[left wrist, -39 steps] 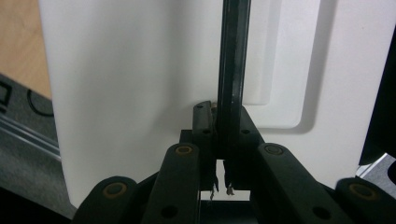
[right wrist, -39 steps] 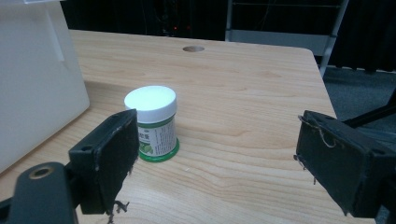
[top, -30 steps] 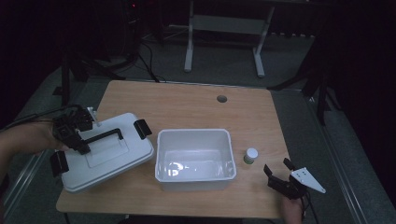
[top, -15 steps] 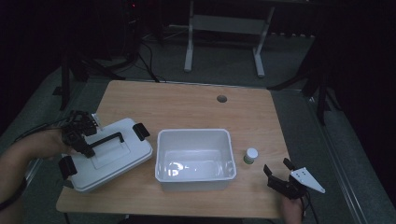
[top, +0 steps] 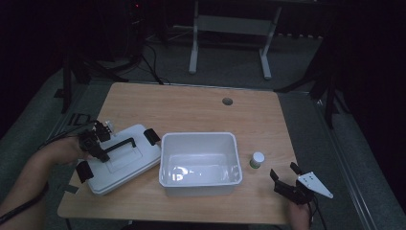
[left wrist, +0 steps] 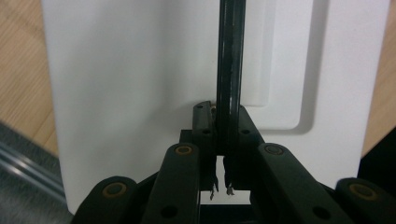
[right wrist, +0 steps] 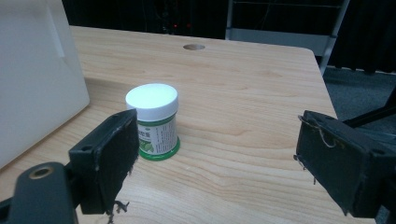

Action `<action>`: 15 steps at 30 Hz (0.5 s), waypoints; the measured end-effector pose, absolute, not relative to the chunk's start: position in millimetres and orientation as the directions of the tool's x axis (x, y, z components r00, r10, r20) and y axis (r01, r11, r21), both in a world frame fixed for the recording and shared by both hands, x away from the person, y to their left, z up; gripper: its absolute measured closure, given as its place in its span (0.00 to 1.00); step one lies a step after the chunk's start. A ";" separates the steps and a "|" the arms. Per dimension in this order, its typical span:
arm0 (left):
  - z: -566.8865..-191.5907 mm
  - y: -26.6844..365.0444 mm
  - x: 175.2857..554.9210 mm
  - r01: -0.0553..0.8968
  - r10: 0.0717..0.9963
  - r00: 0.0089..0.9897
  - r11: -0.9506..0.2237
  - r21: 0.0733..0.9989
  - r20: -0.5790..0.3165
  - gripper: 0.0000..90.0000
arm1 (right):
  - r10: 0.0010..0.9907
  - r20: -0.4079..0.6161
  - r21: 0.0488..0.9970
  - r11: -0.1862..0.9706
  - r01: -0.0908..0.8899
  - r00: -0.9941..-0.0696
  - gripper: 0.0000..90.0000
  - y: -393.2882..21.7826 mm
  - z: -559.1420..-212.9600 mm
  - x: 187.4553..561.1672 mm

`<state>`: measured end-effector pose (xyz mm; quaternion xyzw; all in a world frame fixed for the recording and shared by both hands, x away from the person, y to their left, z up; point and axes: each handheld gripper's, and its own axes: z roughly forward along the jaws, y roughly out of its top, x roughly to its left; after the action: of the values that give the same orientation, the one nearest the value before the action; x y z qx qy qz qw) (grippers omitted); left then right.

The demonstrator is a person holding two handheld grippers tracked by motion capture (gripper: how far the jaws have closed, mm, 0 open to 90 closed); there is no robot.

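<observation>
A white lid (top: 125, 165) with a black handle (top: 119, 143) lies low over the wooden table (top: 191, 110), left of a white bin (top: 198, 136). My left gripper (top: 95, 143) is shut on the handle's left end. In the left gripper view, the handle (left wrist: 230, 70) runs up from between the closed jaws of the left gripper (left wrist: 222, 128) across the lid (left wrist: 130, 93). My right gripper (top: 285, 178) stands open near the front right edge, holding nothing. A small white-capped jar with a green label (top: 257, 159) stands just beyond it. In the right gripper view, the jar (right wrist: 153, 121) is ahead of the right gripper (right wrist: 217, 158), toward its left jaw.
The bin's white wall (right wrist: 32, 79) rises to the left of the jar. A round cable hole (top: 227, 101) sits in the table's far half. The lid's right clip (top: 151, 136) lies close to the bin's left rim. Dark floor and stand legs surround the table.
My left gripper has sunk with the lid, which now sits lower and flatter beside the bin. The right gripper and the jar have not moved.
</observation>
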<state>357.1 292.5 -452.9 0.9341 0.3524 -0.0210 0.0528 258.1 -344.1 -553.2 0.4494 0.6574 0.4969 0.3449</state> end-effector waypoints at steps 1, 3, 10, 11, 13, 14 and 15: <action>-457.0 290.7 358.9 0.652 0.647 0.758 -0.753 0.094 -0.076 0.93 | 0.934 -0.007 0.963 0.103 0.249 -0.358 0.14 -344.0 -553.2 258.1; -461.9 288.8 360.7 0.649 0.644 0.761 -0.756 0.085 -0.080 0.93 | 0.934 -0.008 0.963 0.104 0.248 -0.358 0.14 -343.9 -553.2 258.1; -474.5 288.2 364.3 0.653 0.648 0.757 -0.755 0.062 -0.080 0.93 | 0.934 -0.007 0.963 0.103 0.248 -0.358 0.14 -344.1 -553.2 258.0; -475.4 288.7 364.9 0.656 0.651 0.754 -0.752 0.061 -0.082 0.93 | 0.934 -0.008 0.963 0.103 0.248 -0.358 0.14 -344.1 -553.2 258.0; -476.8 289.6 365.9 0.659 0.654 0.752 -0.750 0.064 -0.083 0.92 | 0.933 -0.008 0.963 0.105 0.249 -0.359 0.14 -343.8 -553.2 258.2; -477.8 290.2 366.7 0.659 0.653 0.751 -0.749 0.063 -0.092 0.92 | 0.934 -0.010 0.962 0.106 0.250 -0.358 0.14 -343.6 -553.1 258.1; -478.9 290.2 367.2 0.655 0.650 0.755 -0.753 0.064 -0.086 0.92 | 0.933 -0.013 0.962 0.109 0.250 -0.359 0.14 -343.4 -553.1 258.2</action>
<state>367.2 290.2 -478.9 0.9358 0.3486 -0.0291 0.0449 258.2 -343.4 -553.1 0.4484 0.6597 0.4943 0.3455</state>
